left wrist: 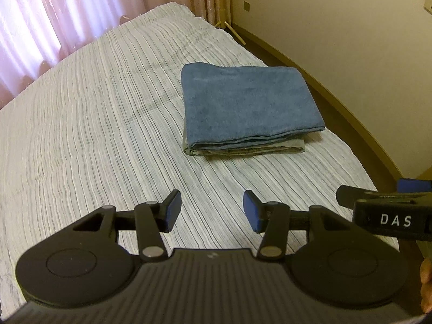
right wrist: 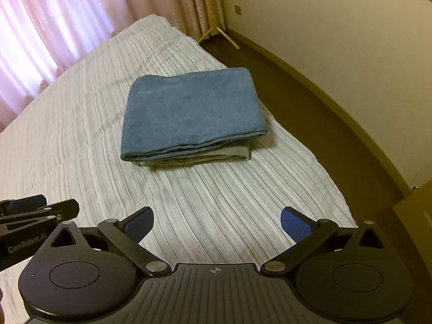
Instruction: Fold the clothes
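Note:
A blue cloth [left wrist: 248, 105] lies folded into a neat rectangle on top of a folded grey-green cloth [left wrist: 280, 147], forming a small stack on the striped bed [left wrist: 94, 124]. The same blue cloth [right wrist: 191, 116] sits mid-frame in the right wrist view, with the grey-green cloth [right wrist: 218, 156] peeking out beneath. My left gripper [left wrist: 212, 210] hovers open over the bed, well short of the stack, nothing between its blue pads. My right gripper [right wrist: 217, 224] is open wider, also short of the stack and empty. Each gripper shows at the other view's edge.
The bed's right edge drops to a dark floor [right wrist: 310, 102] beside a cream wall [right wrist: 337, 27]. Pink curtains [right wrist: 67, 19] hang behind the bed. Wooden stand legs [right wrist: 224, 36] rest on the floor in the far corner. A person's fingers [left wrist: 426, 283] show at the lower right.

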### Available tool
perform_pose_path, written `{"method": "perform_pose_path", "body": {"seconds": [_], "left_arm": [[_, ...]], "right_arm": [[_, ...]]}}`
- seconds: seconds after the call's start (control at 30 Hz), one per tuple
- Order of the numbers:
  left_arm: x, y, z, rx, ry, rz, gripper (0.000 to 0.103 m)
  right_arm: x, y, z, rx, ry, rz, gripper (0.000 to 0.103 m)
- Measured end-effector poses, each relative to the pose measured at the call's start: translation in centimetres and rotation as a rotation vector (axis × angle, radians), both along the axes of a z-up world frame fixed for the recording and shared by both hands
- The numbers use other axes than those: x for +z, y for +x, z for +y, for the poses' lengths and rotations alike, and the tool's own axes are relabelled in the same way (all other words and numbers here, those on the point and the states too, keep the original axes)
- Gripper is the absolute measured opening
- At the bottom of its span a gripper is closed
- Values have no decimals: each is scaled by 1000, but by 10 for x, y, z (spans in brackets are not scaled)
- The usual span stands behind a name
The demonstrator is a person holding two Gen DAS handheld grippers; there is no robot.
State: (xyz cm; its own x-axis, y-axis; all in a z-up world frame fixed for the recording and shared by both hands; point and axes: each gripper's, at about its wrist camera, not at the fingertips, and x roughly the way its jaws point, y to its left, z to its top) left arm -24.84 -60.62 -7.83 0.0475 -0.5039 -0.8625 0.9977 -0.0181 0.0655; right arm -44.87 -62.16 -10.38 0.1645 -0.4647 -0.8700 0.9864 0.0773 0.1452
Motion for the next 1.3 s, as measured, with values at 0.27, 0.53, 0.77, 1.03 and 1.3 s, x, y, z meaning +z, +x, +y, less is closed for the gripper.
{"method": "perform_pose_path", "body": {"seconds": [0.27, 0.53, 0.77, 1.03, 1.3], "left_arm": [[-9, -4, -9, 13, 16, -4, 47], [-19, -6, -18, 33, 29, -9, 50], [-27, -7, -26, 47, 39, -13, 51], [-32, -10, -34, 56, 42, -13, 51], [-34, -13, -41, 70, 24, -11, 53]], "right_arm": [[-7, -2, -11, 13, 17, -2, 102], [-16, -5, -21, 30, 36, 4, 102], [-24, -8, -30, 43, 54, 11, 102], [-31, -11, -40, 54, 68, 14, 102], [-36, -17, -48, 53, 75, 14, 102]]}}
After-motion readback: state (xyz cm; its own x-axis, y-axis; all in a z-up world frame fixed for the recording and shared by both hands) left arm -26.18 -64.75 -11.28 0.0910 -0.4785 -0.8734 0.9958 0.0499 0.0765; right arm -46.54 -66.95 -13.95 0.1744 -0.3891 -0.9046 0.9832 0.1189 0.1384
